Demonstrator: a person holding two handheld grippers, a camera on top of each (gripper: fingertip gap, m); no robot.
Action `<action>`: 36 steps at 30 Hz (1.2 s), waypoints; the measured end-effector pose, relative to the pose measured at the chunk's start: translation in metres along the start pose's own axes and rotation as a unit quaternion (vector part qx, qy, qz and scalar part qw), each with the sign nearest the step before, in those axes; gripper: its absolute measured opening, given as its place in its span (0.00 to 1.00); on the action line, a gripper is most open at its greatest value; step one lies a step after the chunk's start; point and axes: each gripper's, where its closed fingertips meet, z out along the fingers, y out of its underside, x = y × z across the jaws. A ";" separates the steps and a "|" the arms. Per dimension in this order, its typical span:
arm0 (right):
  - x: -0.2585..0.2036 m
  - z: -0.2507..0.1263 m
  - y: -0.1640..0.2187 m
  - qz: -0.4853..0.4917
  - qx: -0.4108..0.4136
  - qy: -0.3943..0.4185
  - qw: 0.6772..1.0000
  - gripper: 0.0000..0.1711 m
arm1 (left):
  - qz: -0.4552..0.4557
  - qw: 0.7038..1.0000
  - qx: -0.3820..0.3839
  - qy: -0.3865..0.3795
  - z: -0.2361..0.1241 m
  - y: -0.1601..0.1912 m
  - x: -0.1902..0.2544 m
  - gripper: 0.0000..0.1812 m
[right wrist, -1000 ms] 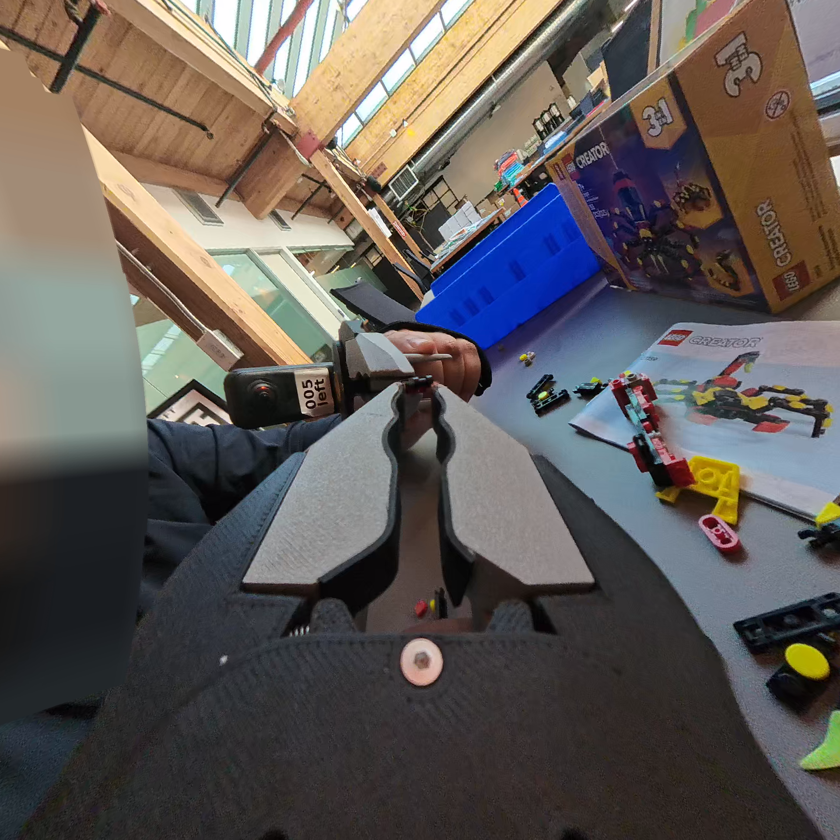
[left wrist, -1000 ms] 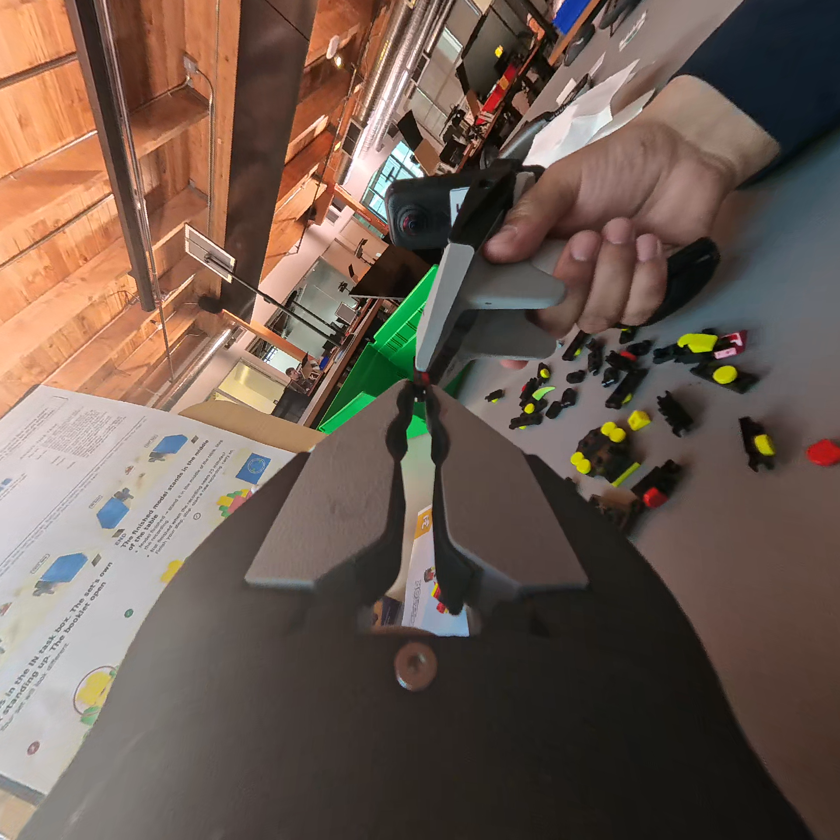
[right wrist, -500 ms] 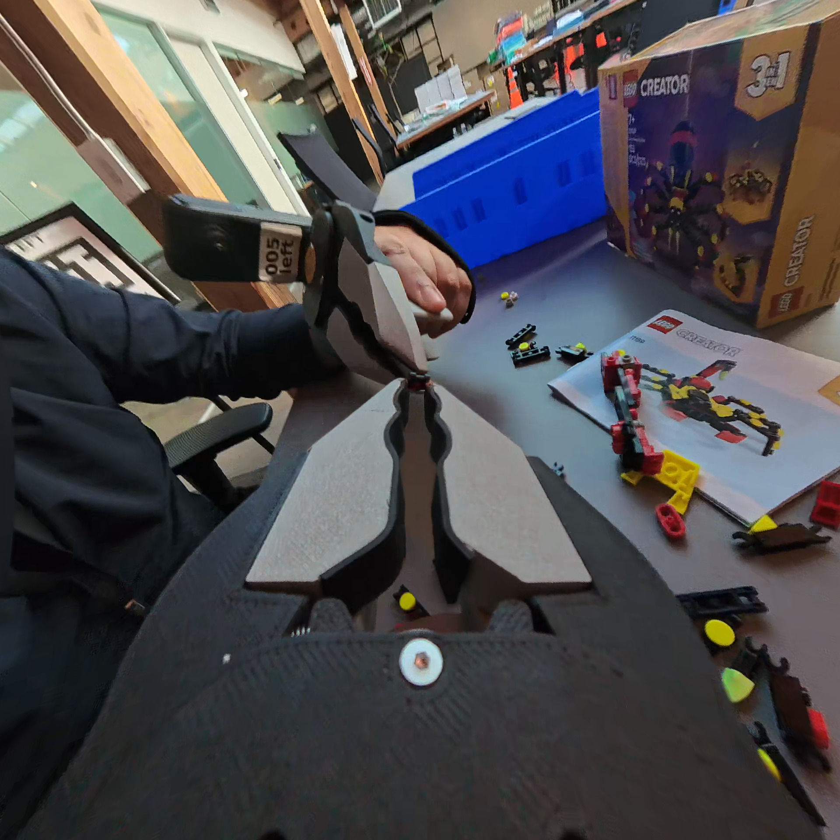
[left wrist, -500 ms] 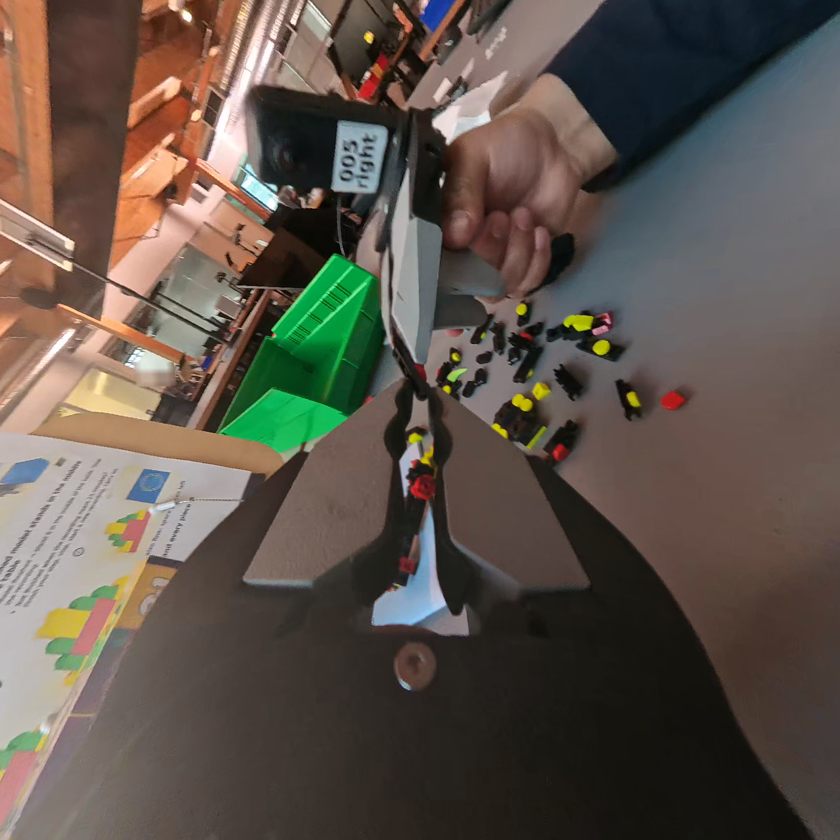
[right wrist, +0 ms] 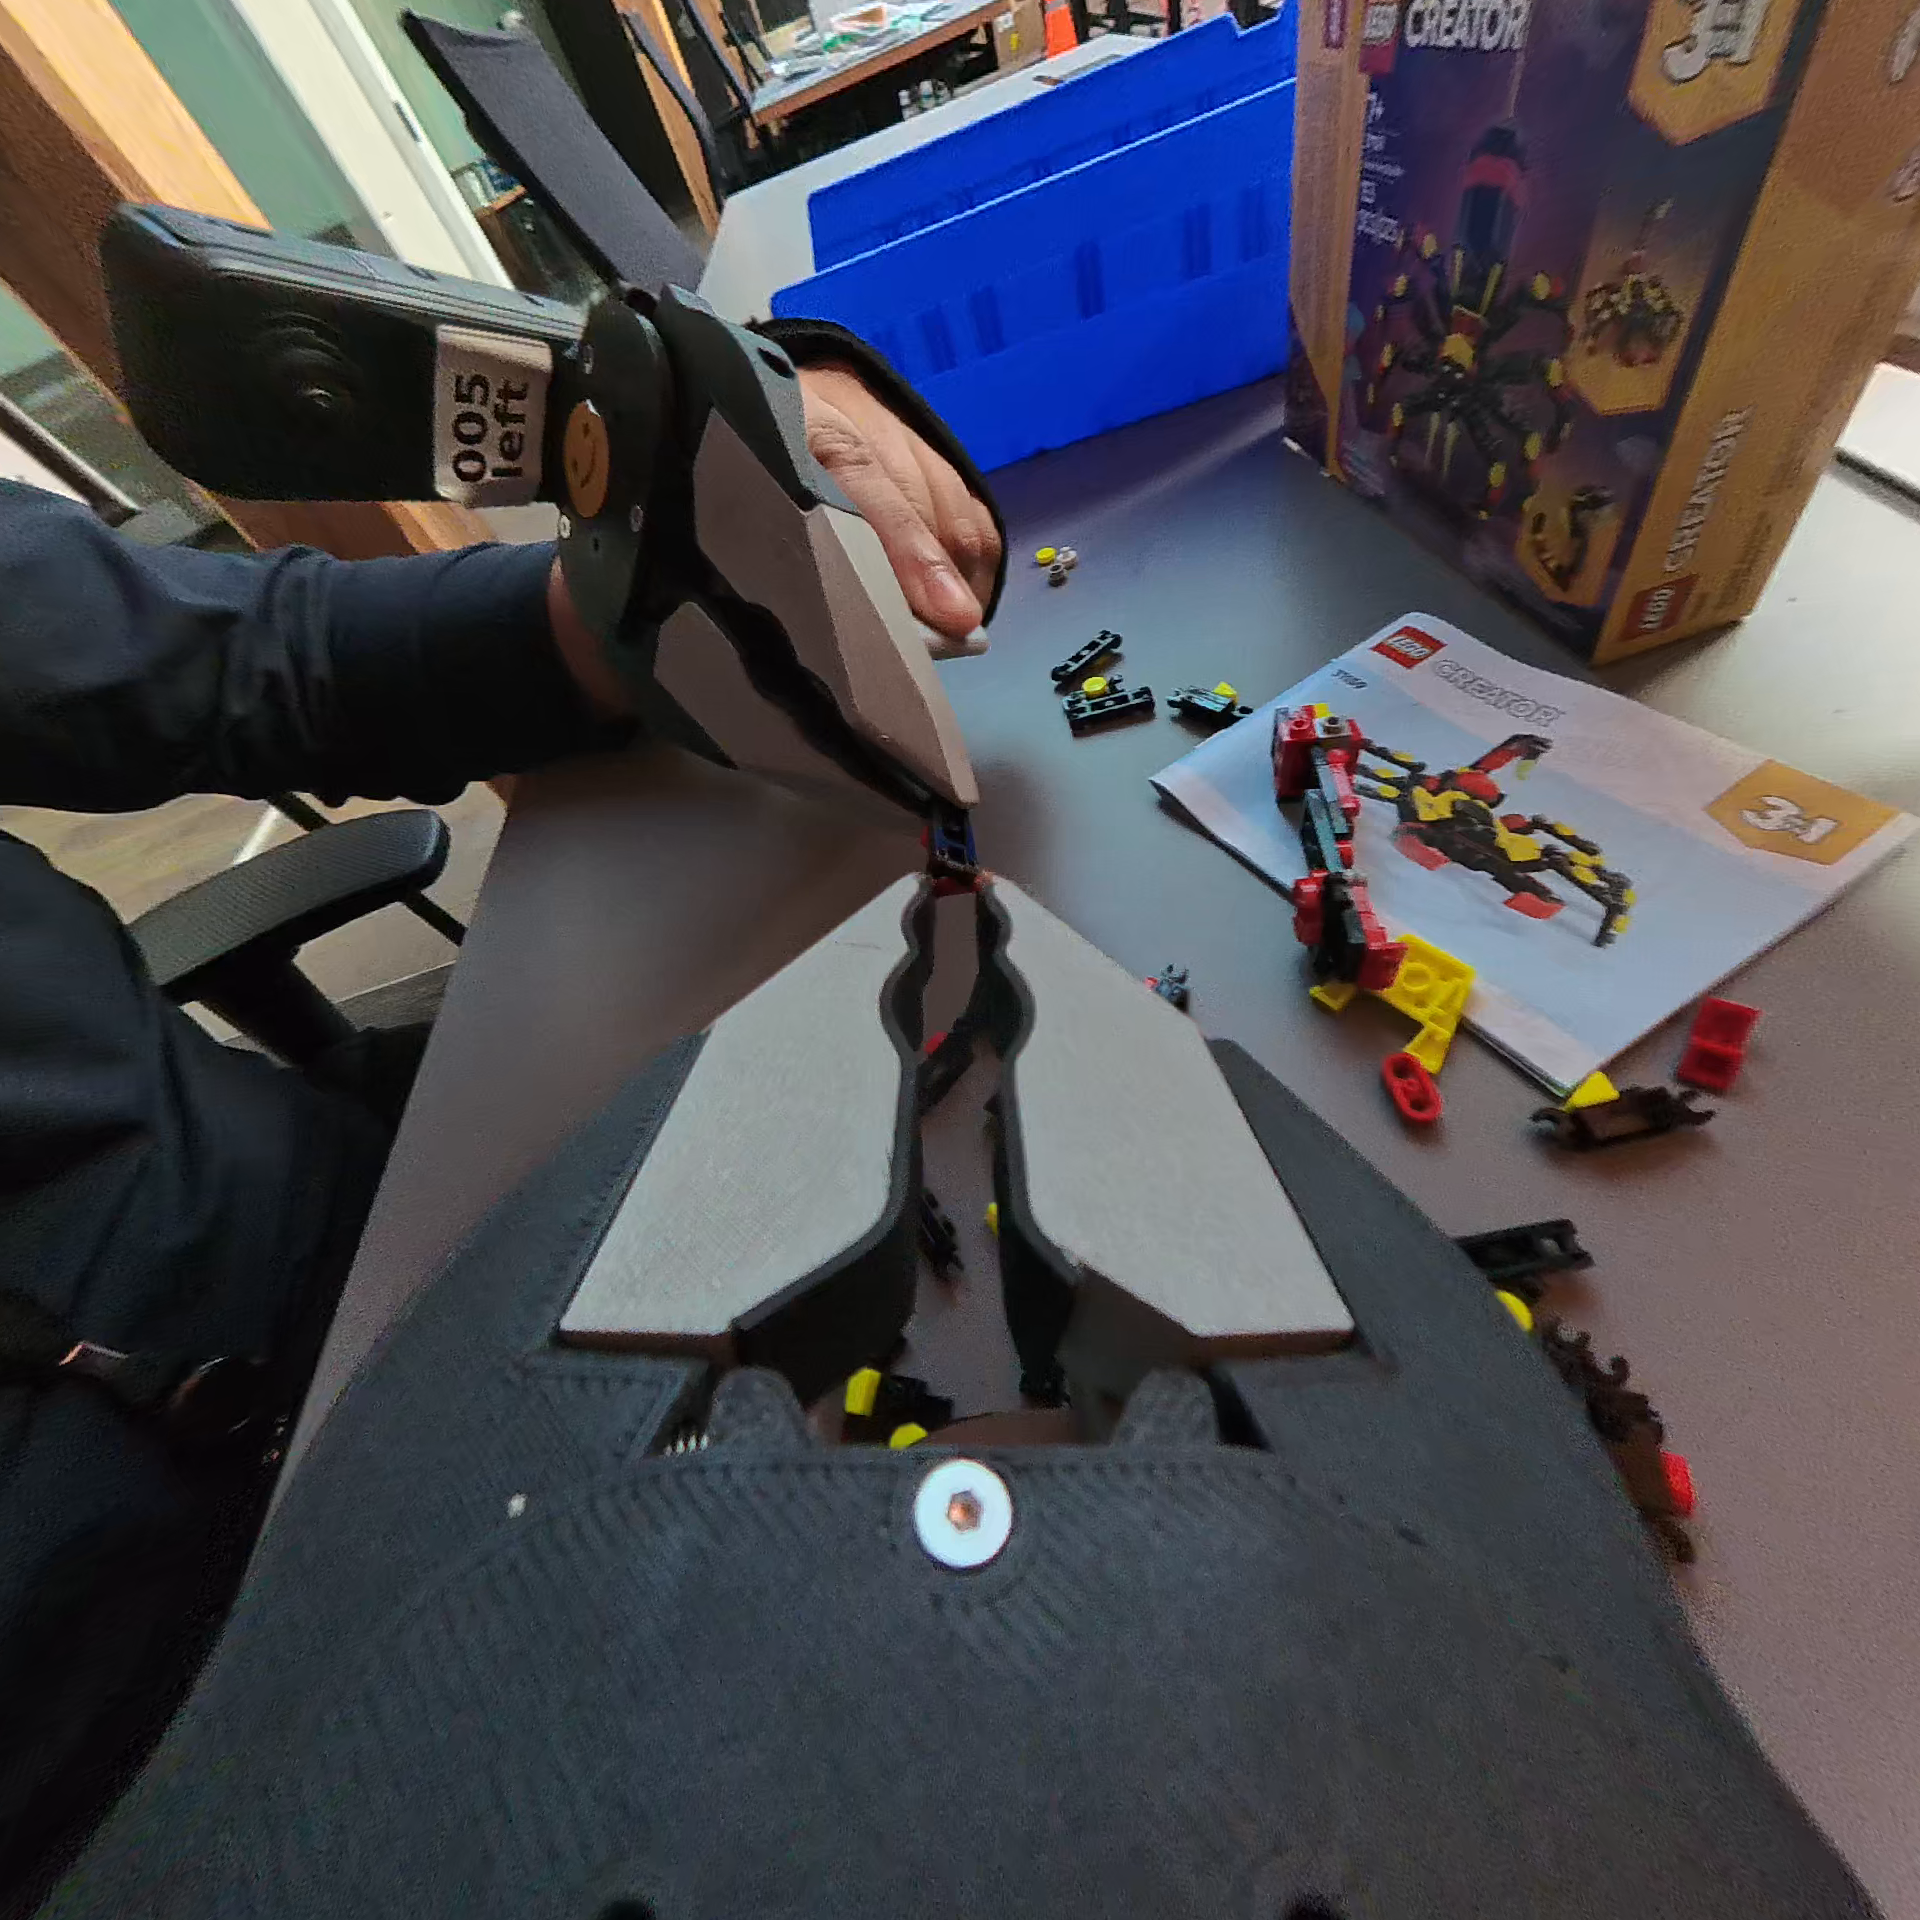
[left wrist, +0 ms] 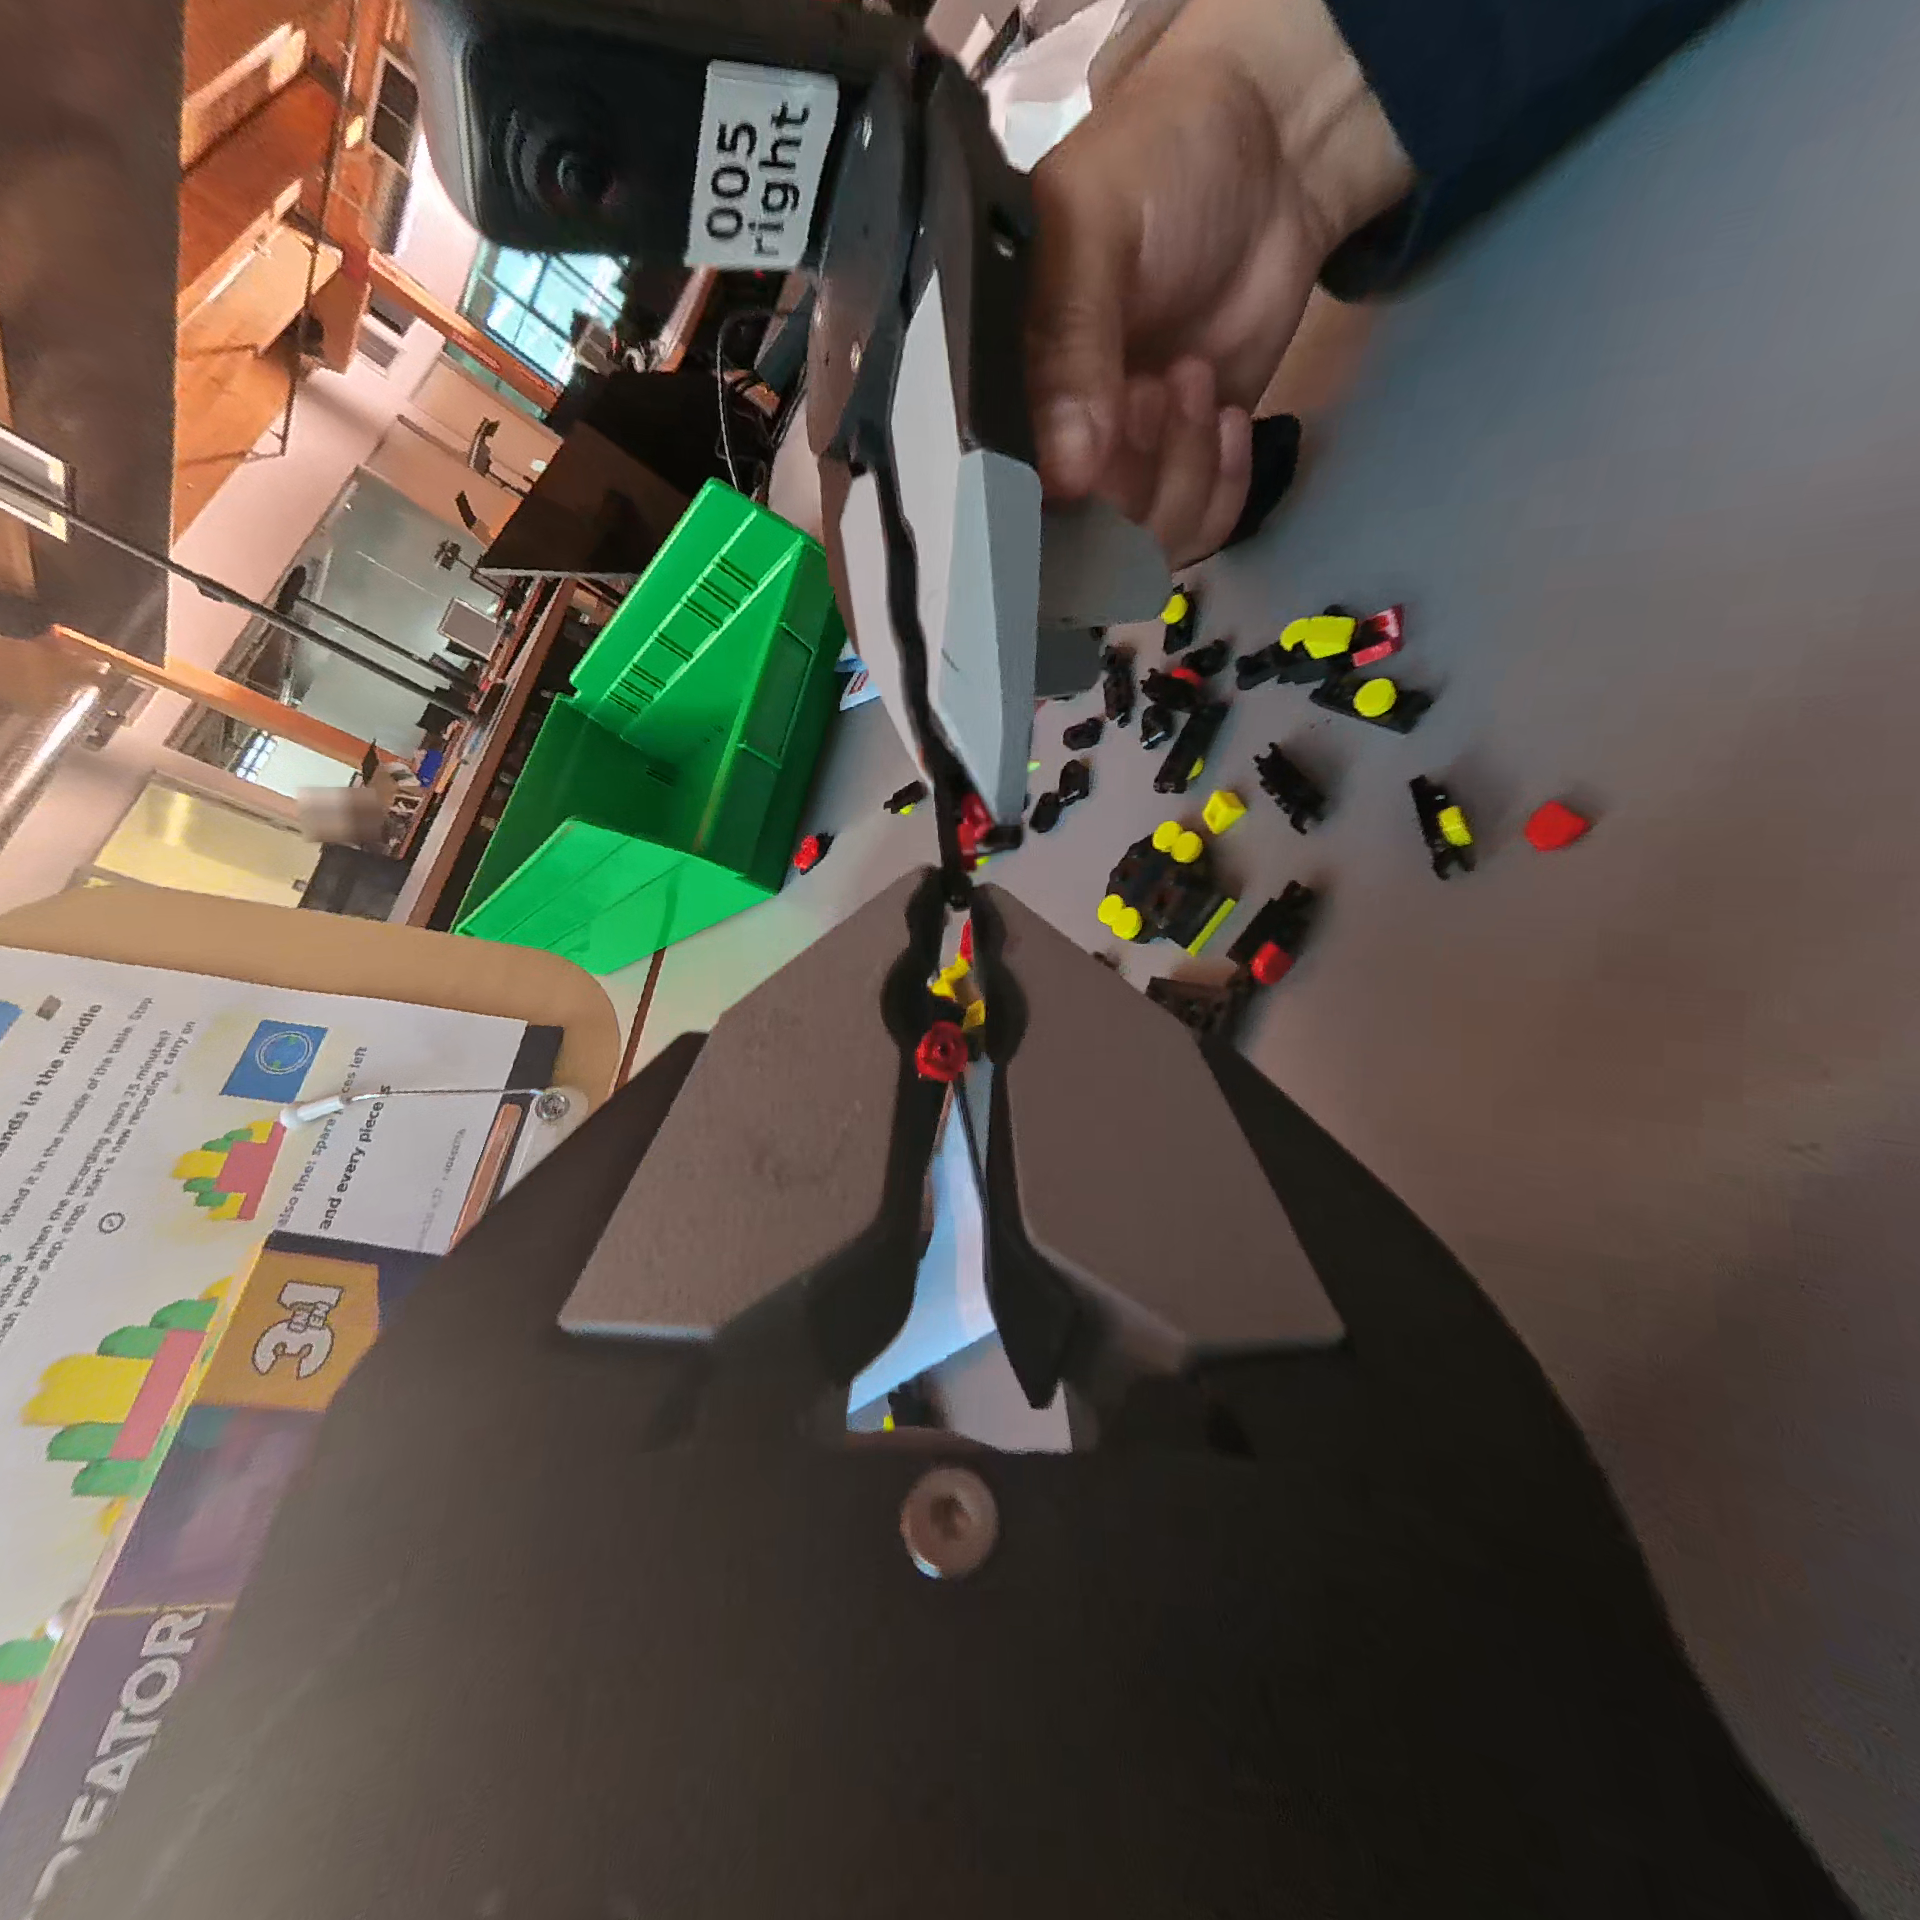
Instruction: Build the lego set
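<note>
My left gripper (left wrist: 951,896) and right gripper (right wrist: 951,883) meet tip to tip above the grey table (right wrist: 1195,540). The left is shut on a small black lego piece (right wrist: 951,836). The right is shut on a small red lego piece (left wrist: 971,826); the two pieces touch. In the left wrist view the right gripper (left wrist: 977,821) comes down from above. In the right wrist view the left gripper (right wrist: 954,808) comes in from the upper left. A part-built red, black and yellow model (right wrist: 1340,914) lies on the instruction booklet (right wrist: 1662,831).
Loose black, yellow and red pieces (left wrist: 1299,748) lie scattered on the table, with a black and yellow sub-assembly (left wrist: 1164,883) and a red piece (left wrist: 1555,826). The set's box (right wrist: 1610,312) and a blue bin (right wrist: 1039,281) stand behind; a green bin (left wrist: 665,769) is far off.
Both grippers stayed tip to tip and tilted downward together; the views swung from the ceiling to the table. The right gripper now looms closer in the left wrist view.
</note>
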 end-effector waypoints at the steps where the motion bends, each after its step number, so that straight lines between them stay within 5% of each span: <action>1: 0.004 0.000 0.002 -0.004 -0.006 0.015 1.000 0.03 | -0.004 1.000 -0.003 -0.006 0.001 0.002 -0.002 0.01; 4: 0.021 0.001 0.012 -0.027 -0.042 0.076 0.996 0.03 | -0.031 0.999 -0.010 -0.024 0.002 0.008 -0.010 0.01; 13: 0.028 -0.006 -0.004 0.053 0.023 0.060 0.997 0.13 | -0.055 0.995 -0.022 -0.080 0.004 0.010 -0.027 0.01; 21: 0.051 -0.017 0.018 -0.095 -0.081 0.184 0.975 0.15 | -0.058 0.994 -0.034 -0.082 0.006 0.015 -0.027 0.01; 26: 0.018 -0.011 -0.019 0.028 0.054 0.052 0.997 0.14 | -0.056 0.995 -0.019 -0.085 0.007 0.009 -0.025 0.01; 36: 0.021 -0.001 -0.026 0.115 0.105 0.009 0.988 0.10 | -0.080 0.991 -0.029 -0.108 0.012 0.009 -0.030 0.01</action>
